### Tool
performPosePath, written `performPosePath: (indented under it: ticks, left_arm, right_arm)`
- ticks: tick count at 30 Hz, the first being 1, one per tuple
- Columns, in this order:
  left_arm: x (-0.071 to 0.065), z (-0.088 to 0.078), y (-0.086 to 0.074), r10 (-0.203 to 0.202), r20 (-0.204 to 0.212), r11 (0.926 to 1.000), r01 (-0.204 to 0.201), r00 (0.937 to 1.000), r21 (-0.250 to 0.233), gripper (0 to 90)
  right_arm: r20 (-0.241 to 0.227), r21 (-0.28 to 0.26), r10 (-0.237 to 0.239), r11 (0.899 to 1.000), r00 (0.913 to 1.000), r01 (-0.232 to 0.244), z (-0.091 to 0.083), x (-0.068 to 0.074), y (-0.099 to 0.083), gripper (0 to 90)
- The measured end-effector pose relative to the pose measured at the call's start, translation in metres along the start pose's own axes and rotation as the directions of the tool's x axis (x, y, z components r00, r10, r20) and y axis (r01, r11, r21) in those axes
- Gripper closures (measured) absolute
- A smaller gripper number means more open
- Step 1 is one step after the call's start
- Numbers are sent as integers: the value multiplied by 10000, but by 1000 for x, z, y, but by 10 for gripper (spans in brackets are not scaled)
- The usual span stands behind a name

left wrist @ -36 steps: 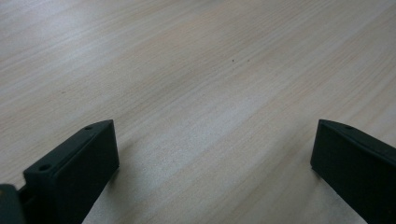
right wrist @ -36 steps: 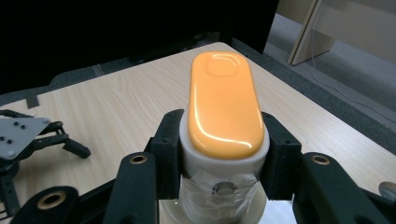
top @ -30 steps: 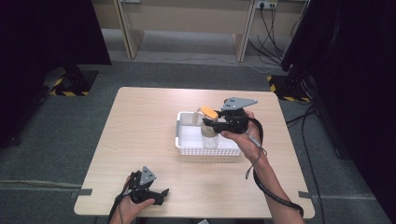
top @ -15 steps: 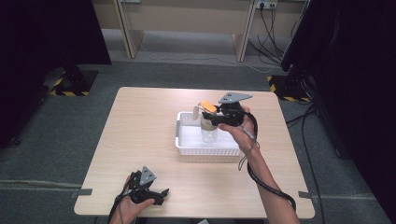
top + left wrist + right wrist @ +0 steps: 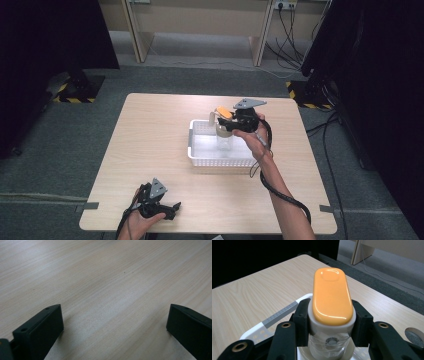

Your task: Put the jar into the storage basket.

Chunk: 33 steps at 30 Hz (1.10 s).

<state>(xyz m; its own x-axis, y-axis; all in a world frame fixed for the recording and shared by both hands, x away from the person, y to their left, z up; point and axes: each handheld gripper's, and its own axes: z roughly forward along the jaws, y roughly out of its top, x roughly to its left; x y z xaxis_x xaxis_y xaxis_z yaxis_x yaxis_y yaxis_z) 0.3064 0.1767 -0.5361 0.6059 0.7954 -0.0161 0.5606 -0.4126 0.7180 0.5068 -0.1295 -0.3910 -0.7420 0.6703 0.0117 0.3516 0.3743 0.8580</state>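
**Inspector:** State the pose of the right hand (image 5: 252,136).

**Assistant:** It is raised over the white basket (image 5: 200,152) at the middle of the counter (image 5: 150,145), forearm reaching in from the near edge. The right gripper (image 5: 229,123) points towards the counter's left side.

**Inspector:** Its condition?

**Assistant:** The jaws are clamped on the neck of a clear bottle (image 5: 329,322), just under its white collar and orange cap (image 5: 332,296). The bottle hangs upright between the pads, its body within the basket's outline; whether its base touches the basket floor cannot be told.

**Inspector:** And the left?

**Assistant:** The left hand (image 5: 137,220) sits low at the counter's near left corner, well apart from the basket. The left gripper (image 5: 172,207) lies close to the wood, jaws spread wide with nothing between them.
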Motion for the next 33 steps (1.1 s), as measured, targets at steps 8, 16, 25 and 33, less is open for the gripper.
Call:
performPosePath:
  ticks: [8, 16, 25, 33]
  left_arm:
    - [0, 0, 0, -20, 11, 10000, 20, 10000, -3, 1]
    - [0, 0, 0, -7, 17, 10000, 7, 10000, 15, 1]
    - [0, 0, 0, -13, 13, 10000, 13, 10000, -7, 1]
    - [0, 0, 0, -8, 7, 10000, 8, 10000, -6, 1]
  right_arm:
    - [1, 3, 81, 10000, 10000, -81, 10, -6, -7, 573]
    - [16, 90, 193, 9998, 9998, -194, 19, -11, -17, 573]
    - [8, 93, 173, 9998, 9999, -173, 20, -13, -26, 571]
    - [31, 194, 154, 9997, 9999, -155, 16, -13, -29, 568]
